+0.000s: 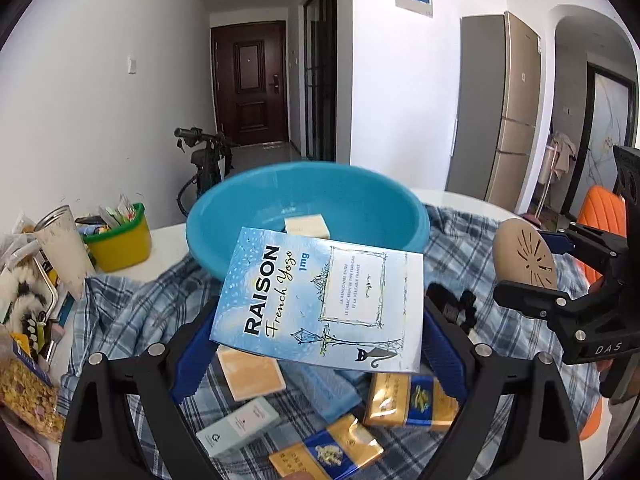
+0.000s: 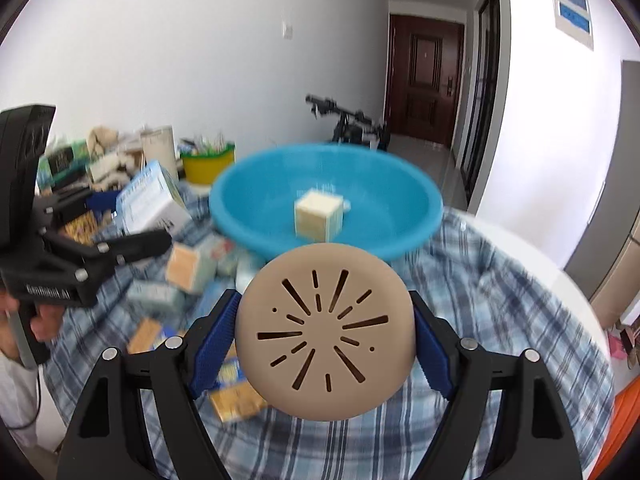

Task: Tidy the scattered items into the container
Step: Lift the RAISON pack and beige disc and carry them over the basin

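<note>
**A:** Where is the basin lying from your tools?

**B:** The blue basin (image 1: pixel 306 216) is sitting straight ahead of both, on the plaid cloth (image 1: pixel 460 240), with one cream box (image 2: pixel 319 216) already lying inside it. I'm holding things in both tools just short of its near rim, raised above the cloth

**A:** Which one is nearer?

**B:** I'm judging them about level. My left gripper (image 1: pixel 318 344) is clamping the flat pale-blue carton (image 1: pixel 320 300), its long axis running crosswise, parallel to the near rim. My right gripper (image 2: pixel 325 340) is squeezing the tan round disc (image 2: pixel 325 332) by its edges, slotted face towards the camera, to the right of the carton

**A:** Any writing?

**B:** The carton is reading "RAISON", "French Yogo", "1mg", with small French lines I can't fully make out. The right tool's body is showing "DAS", the left one "GenRobot.AI". Gold-and-blue packs (image 1: pixel 412 400) are lying on the cloth on my side of the basin, print too small to read
</note>
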Demonstrator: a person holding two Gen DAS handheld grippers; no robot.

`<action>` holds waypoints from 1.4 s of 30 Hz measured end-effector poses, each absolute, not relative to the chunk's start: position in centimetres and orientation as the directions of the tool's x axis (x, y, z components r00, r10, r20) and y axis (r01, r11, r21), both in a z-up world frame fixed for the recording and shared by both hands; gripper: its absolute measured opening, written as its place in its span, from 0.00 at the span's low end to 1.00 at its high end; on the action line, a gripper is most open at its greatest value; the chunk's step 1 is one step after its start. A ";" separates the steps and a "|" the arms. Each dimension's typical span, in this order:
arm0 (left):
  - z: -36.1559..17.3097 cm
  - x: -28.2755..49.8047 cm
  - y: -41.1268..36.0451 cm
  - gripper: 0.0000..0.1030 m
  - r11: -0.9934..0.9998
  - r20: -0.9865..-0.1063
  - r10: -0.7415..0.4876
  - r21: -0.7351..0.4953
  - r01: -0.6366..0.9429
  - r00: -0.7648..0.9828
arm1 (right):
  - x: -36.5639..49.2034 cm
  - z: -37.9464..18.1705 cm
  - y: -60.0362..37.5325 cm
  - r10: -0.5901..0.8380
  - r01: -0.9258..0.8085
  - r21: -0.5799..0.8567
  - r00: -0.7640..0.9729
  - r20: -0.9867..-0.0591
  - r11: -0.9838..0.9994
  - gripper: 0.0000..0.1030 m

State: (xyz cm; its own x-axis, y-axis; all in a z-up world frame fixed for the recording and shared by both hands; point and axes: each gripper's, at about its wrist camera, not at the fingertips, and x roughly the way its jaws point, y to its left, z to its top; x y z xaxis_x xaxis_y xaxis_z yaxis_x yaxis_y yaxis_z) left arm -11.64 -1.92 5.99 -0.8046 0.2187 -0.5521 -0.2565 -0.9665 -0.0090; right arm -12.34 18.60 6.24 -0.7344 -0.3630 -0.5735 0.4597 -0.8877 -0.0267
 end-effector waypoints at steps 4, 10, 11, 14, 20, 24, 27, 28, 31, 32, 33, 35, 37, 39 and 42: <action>8.8 -12.1 -1.8 0.91 -0.973 -0.511 0.212 -0.027 -0.231 -0.833 | -12.8 9.6 18.0 -0.377 0.463 -0.040 -0.765 -0.523 -0.885 0.77; 12.8 -12.9 -1.8 0.91 -0.977 -0.449 0.207 -0.049 -0.207 -0.869 | -13.6 13.7 17.1 -0.397 0.469 -0.046 -0.792 -0.464 -0.882 0.77; 13.5 -12.9 -1.8 0.91 -0.978 -0.434 0.202 -0.046 -0.202 -0.878 | -13.8 14.2 17.0 -0.402 0.471 -0.042 -0.794 -0.457 -0.881 0.77; 15.0 -13.0 -1.6 0.91 -0.977 -0.408 0.207 -0.047 -0.206 -0.889 | -14.6 15.6 16.5 -0.407 0.472 -0.042 -0.799 -0.442 -0.881 0.77; 16.9 -14.4 -1.3 0.91 -0.981 -0.378 0.190 -0.034 -0.192 -0.906 | -16.6 17.2 16.3 -0.416 0.467 -0.020 -0.805 -0.423 -0.884 0.76; 17.4 -16.8 -1.3 0.91 -0.986 -0.375 0.161 -0.029 -0.162 -0.913 | -18.4 17.3 16.3 -0.412 0.457 -0.005 -0.807 -0.424 -0.890 0.77; 17.0 -18.8 -1.5 0.91 -0.993 -0.384 0.113 -0.018 -0.115 -0.916 | -20.0 16.8 16.3 -0.420 0.456 0.022 -0.798 -0.431 -0.890 0.76; 16.7 -19.4 -1.6 0.91 -0.995 -0.389 0.101 -0.017 -0.102 -0.916 | -20.5 16.6 16.4 -0.421 0.455 0.028 -0.797 -0.434 -0.890 0.76; 16.1 -21.8 -2.0 0.91 -0.997 -0.406 0.079 -0.018 -0.078 -0.911 | -21.9 15.8 16.4 -0.420 0.449 0.042 -0.793 -0.441 -0.892 0.76; 15.8 -22.5 -2.2 0.91 -0.997 -0.412 0.080 -0.019 -0.079 -0.908 | -22.2 15.5 16.5 -0.421 0.449 0.045 -0.791 -0.444 -0.892 0.76; 15.5 -23.2 -2.3 0.91 -0.997 -0.418 0.079 -0.018 -0.079 -0.905 | -22.6 15.3 16.5 -0.419 0.447 0.047 -0.791 -0.447 -0.893 0.76; 14.7 -24.3 -2.5 0.91 -0.997 -0.429 0.070 -0.009 -0.073 -0.901 | -23.6 14.8 16.6 -0.408 0.438 0.043 -0.793 -0.453 -0.898 0.76; 13.7 -25.3 -2.7 0.91 -0.998 -0.442 0.066 -0.008 -0.070 -0.895 | -24.5 14.1 16.8 -0.407 0.435 0.050 -0.788 -0.461 -0.899 0.76; 12.7 -26.4 -3.1 0.91 -0.997 -0.459 0.071 -0.016 -0.071 -0.886 | -25.5 13.4 16.9 -0.411 0.432 0.068 -0.782 -0.468 -0.899 0.76; 11.2 -27.6 -3.4 0.91 -0.997 -0.485 0.068 -0.016 -0.069 -0.872 | -26.9 12.1 17.0 -0.409 0.423 0.086 -0.773 -0.485 -0.902 0.76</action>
